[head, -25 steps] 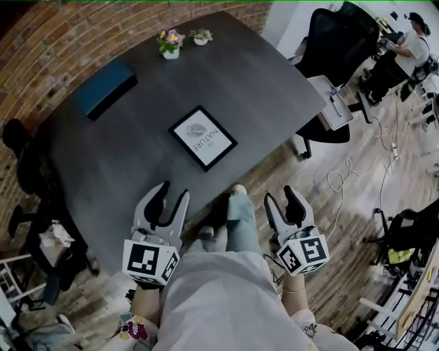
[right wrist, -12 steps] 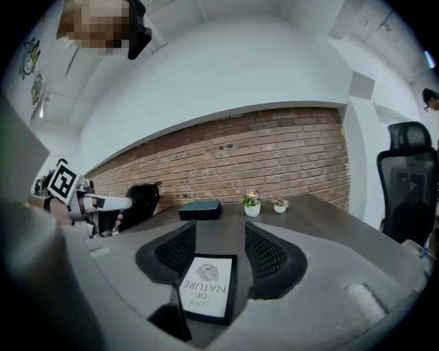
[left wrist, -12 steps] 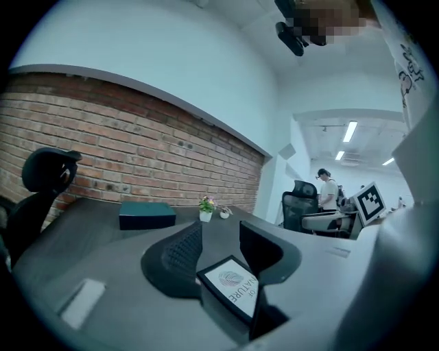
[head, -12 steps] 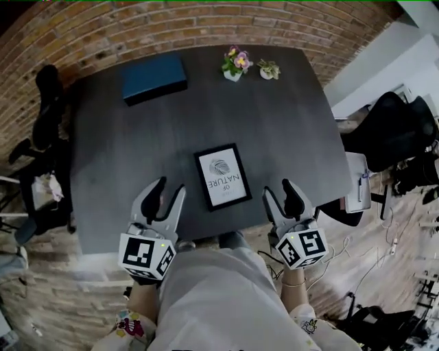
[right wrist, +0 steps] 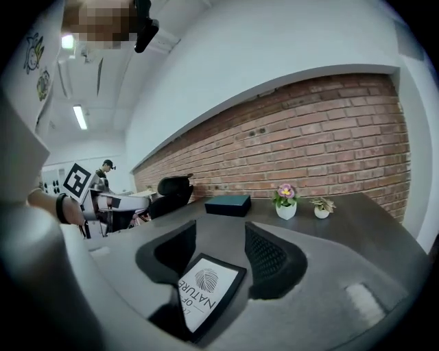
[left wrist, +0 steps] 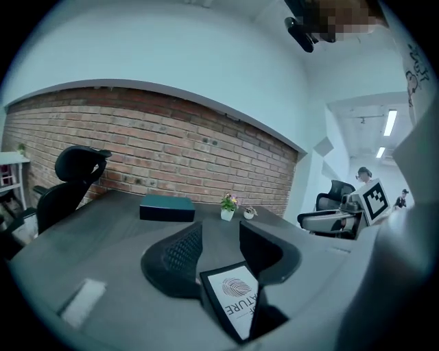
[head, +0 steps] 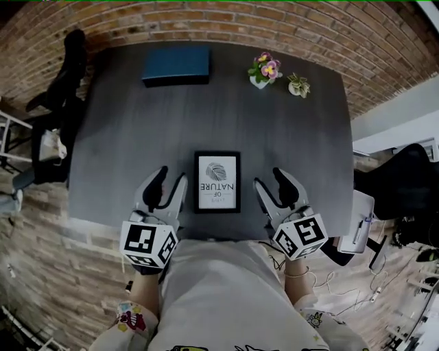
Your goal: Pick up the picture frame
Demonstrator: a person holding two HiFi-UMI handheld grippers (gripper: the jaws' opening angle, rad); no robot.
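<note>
both tongs, left [head: 163, 192] and right [head: 278, 190], hover side by side, jaws apart and empty.

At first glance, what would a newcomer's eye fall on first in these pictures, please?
The black picture frame with its fingerprint print lies flat on the dark table, near its front edge, flanked by the open left tongs and right tongs. Farther back, by the brick wall, sit a blue box and two small potted plants.
</note>
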